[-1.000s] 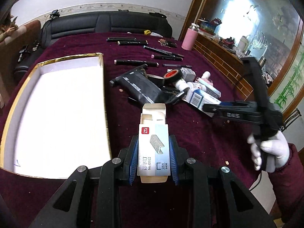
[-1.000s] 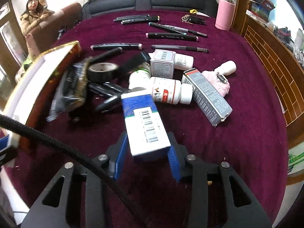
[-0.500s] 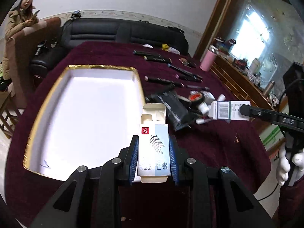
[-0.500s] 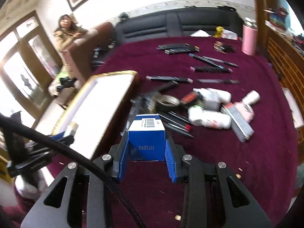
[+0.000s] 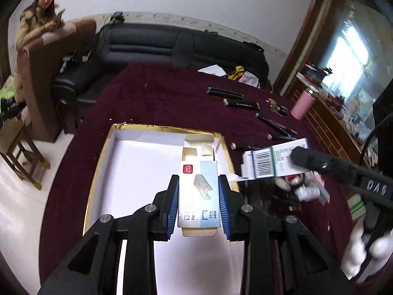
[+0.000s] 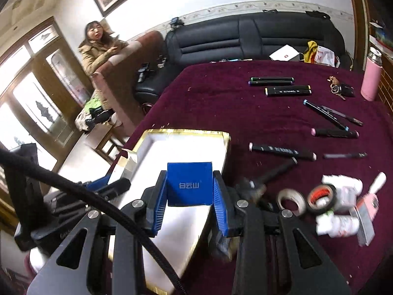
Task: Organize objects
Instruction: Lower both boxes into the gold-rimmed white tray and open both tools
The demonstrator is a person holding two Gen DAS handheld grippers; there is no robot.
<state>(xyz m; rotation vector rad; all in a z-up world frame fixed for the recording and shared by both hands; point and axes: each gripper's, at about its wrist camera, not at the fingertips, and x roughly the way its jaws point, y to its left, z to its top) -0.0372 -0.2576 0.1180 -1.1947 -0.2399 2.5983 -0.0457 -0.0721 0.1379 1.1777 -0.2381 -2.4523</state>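
Observation:
My left gripper [image 5: 198, 204] is shut on a pale blue staple box [image 5: 198, 196] with its top flap open, held above the white, gold-rimmed tray [image 5: 137, 162]. My right gripper [image 6: 189, 191] is shut on a blue and white carton [image 6: 189, 184], its blue end facing the camera, over the tray's [image 6: 186, 142] near right part. In the left wrist view the same carton [image 5: 272, 162] shows its barcode side, held by the right gripper [image 5: 294, 157] just right of the tray's rim.
Black markers [image 6: 282, 151] and pens lie scattered on the maroon tablecloth [image 6: 221, 103]. Tape rolls [image 6: 321, 196], white bottles [image 6: 336, 223] and a pink item form a pile at the right. A pink flask [image 6: 372, 78] and keys [image 6: 340, 89] stand far right. A person [image 6: 98, 46] sits beyond the table.
Both grippers have lifted and swung left from the pile to above the tray, each keeping its box. The carton in the right gripper now shows its blue end.

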